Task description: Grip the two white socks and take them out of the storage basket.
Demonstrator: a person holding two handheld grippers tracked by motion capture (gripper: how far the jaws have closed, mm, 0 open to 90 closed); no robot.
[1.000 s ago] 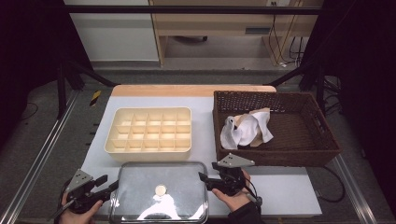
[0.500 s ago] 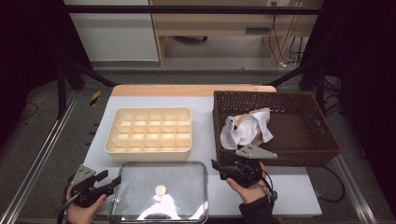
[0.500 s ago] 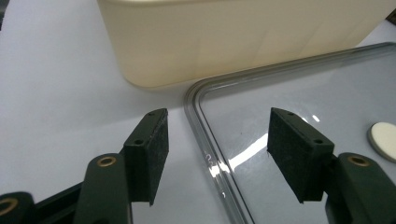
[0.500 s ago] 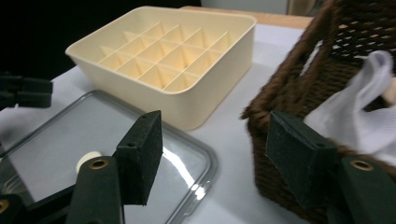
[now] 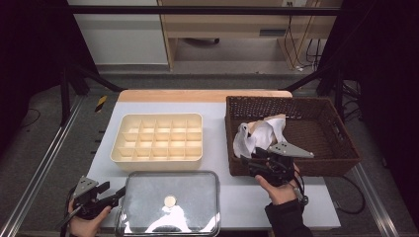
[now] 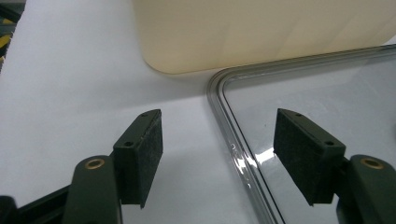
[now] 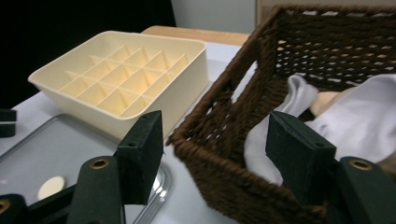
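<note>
A clear lid (image 5: 148, 197) with a grey rim and a round cream knob (image 5: 169, 201) lies flat at the table's front. My left gripper (image 5: 114, 191) sits at its left edge. In the left gripper view the lid's rim (image 6: 233, 154) runs between the jaws, which have just been opening and do not touch it; that gripper (image 6: 217, 158) is open. My right gripper (image 5: 248, 165) hovers open at the front left corner of a brown wicker basket (image 5: 316, 158). In the right gripper view that gripper (image 7: 215, 154) faces the basket's corner (image 7: 210, 126) with nothing held.
A cream box (image 5: 158, 138) divided into several cells stands behind the lid. White cloths (image 5: 259, 136) lie in the basket's left half. A wooden strip (image 5: 202, 95) edges the table's far side; metal rails run along both sides.
My right gripper has left the lid's right edge and risen up and to the right, to the basket's front corner. The left gripper's jaws have widened at the lid's left edge.
</note>
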